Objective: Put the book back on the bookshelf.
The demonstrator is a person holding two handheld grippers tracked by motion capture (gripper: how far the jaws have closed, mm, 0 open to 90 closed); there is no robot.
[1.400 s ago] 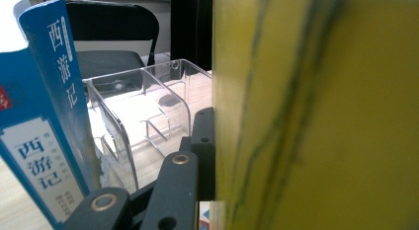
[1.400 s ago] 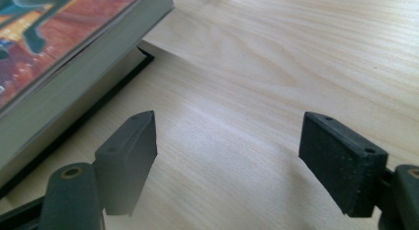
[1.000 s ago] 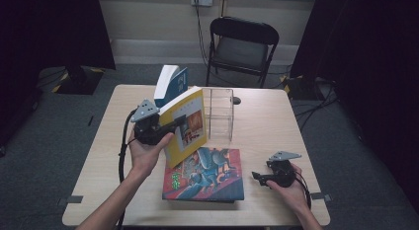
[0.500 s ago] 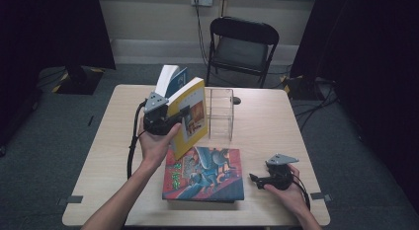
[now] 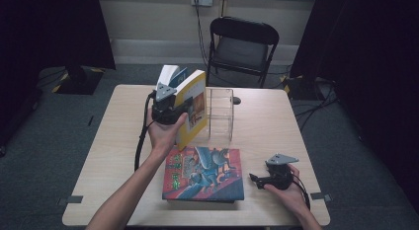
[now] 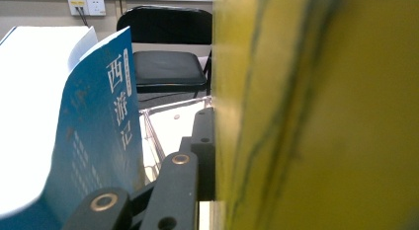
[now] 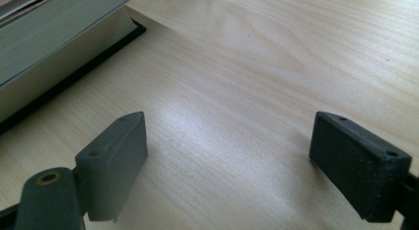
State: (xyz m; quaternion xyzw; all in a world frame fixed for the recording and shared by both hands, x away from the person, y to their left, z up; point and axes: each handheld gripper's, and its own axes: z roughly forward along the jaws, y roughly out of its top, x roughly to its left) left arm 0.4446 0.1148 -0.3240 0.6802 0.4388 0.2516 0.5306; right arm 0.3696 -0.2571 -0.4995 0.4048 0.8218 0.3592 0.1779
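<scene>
Yellow book (image 5: 194, 107) is clamped upright in left hand-held gripper (image 5: 170, 107); should be kept vertical & slid into clear rack (image 5: 221, 114) beside blue book (image 6: 94, 141). Right hand-held gripper (image 7: 230, 166) is held open, empty, over counter (image 5: 276, 126).

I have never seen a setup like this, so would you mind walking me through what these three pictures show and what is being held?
A person sits at a wooden table with a hand-held two-jaw gripper in each hand. The high view looks down from above; the other two pictures come from cameras riding on the grippers.

The left gripper is shut on a yellow book, held upright beside a clear rack; a blue book stands next to it. The right gripper rests open with nothing between its jaws, near a large illustrated book lying flat. A black chair stands behind the table.
</scene>
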